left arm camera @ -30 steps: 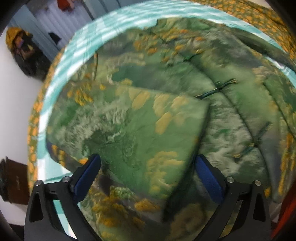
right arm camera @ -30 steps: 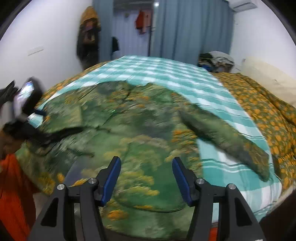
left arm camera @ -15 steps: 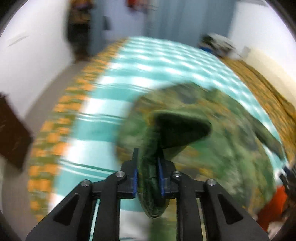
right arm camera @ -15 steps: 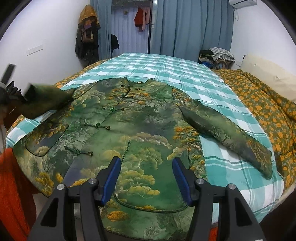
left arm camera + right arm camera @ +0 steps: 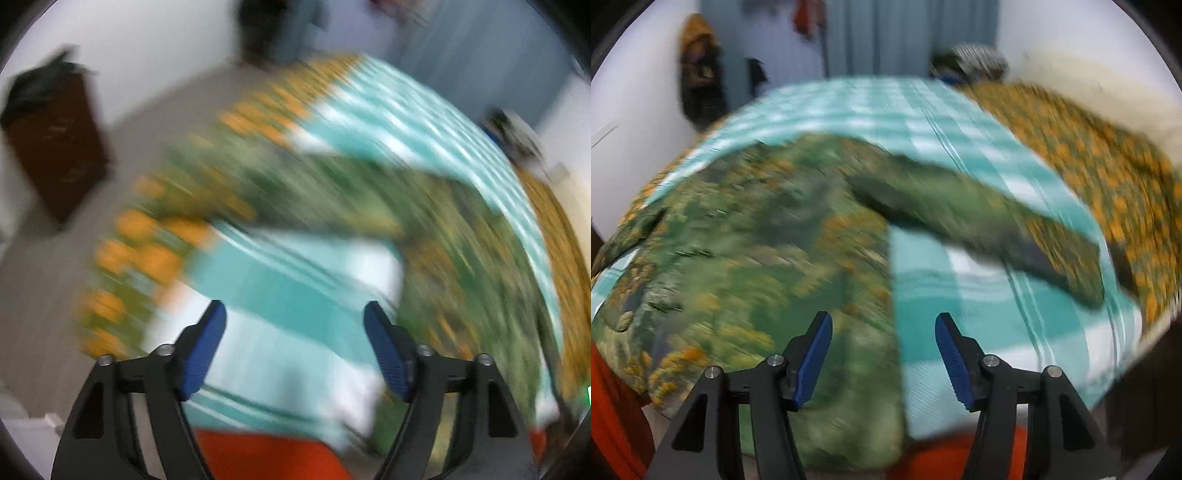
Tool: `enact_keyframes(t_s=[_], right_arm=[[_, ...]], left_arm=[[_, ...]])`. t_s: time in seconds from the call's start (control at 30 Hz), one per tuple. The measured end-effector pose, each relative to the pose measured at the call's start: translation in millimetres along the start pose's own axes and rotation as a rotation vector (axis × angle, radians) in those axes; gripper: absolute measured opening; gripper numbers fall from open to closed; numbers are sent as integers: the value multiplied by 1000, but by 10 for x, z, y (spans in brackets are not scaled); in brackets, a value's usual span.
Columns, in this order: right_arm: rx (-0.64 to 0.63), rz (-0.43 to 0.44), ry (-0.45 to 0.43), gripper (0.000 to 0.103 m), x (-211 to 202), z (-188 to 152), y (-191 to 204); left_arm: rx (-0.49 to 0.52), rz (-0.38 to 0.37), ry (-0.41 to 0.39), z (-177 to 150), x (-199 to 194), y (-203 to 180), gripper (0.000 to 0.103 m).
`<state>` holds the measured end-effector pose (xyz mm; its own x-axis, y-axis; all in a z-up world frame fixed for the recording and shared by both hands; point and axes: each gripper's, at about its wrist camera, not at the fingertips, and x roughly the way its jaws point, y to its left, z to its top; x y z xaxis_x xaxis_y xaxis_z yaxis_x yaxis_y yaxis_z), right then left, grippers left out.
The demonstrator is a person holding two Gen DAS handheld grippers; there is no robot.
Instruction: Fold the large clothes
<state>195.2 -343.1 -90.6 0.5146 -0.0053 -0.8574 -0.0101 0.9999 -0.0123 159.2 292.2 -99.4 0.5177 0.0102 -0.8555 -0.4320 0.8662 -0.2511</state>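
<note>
A large green jacket (image 5: 746,240) printed with yellow trees lies spread on the teal checked bed sheet (image 5: 997,314). One sleeve (image 5: 979,221) stretches off to the right across the sheet. My right gripper (image 5: 883,319) hangs open over the jacket's right edge, with nothing between its pads. In the blurred left wrist view the jacket (image 5: 443,258) fills the right side, and its other sleeve (image 5: 295,192) runs leftward. My left gripper (image 5: 294,308) hovers above bare sheet (image 5: 295,277); its jaws are opening and hold nothing.
An orange-flowered quilt (image 5: 1089,166) and a pale pillow (image 5: 1108,85) lie along the bed's right side. A dark brown cabinet (image 5: 55,147) stands against the wall on the left. A person's orange-red garment (image 5: 266,458) shows at the near bed edge. Blue curtains (image 5: 905,37) hang behind.
My left gripper shut on the jacket's left sleeve, carried it out to the left, then let go and opened. My right gripper swung right toward the jacket's right edge, jaws unchanged.
</note>
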Motion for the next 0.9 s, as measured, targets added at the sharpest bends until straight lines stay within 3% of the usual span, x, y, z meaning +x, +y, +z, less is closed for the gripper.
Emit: enact_keyframes(t_s=[0.1,0.2,0.3,0.37,0.43,0.47,0.5,0.53,0.63,0.9], right_arm=[[70,57,126,59,197,-98,-200],[74,141,231,60,397,-221,-188],[61,186,285,60,585,-348,-91],[69,174,294,60,651,-372,-94],[111,204,295,60,686,-388,-127],[119,219,297,58,689,-388,-139],[116,239,296,52,691,-392,-141],[111,272,297,34,686,-396,-132],[74,263,289,18,643,-390,-88],[-2,222,232,13,291,-375,-10]], left_arm=[[123,-114,176,-343,411,-560,80],[249,-103,266,-557,736,-972,80],[292,-109,319,-697,894,-1152,79],[294,-99,314,-725,919,-1211,73],[276,-117,325,-739,943,-1237,48],[260,-127,324,-741,943,-1244,44],[253,-132,321,-738,954,-1245,35],[251,-136,319,-746,955,-1252,29],[268,-126,300,-755,939,-1317,21],[390,-113,270,-854,766,-1394,19]])
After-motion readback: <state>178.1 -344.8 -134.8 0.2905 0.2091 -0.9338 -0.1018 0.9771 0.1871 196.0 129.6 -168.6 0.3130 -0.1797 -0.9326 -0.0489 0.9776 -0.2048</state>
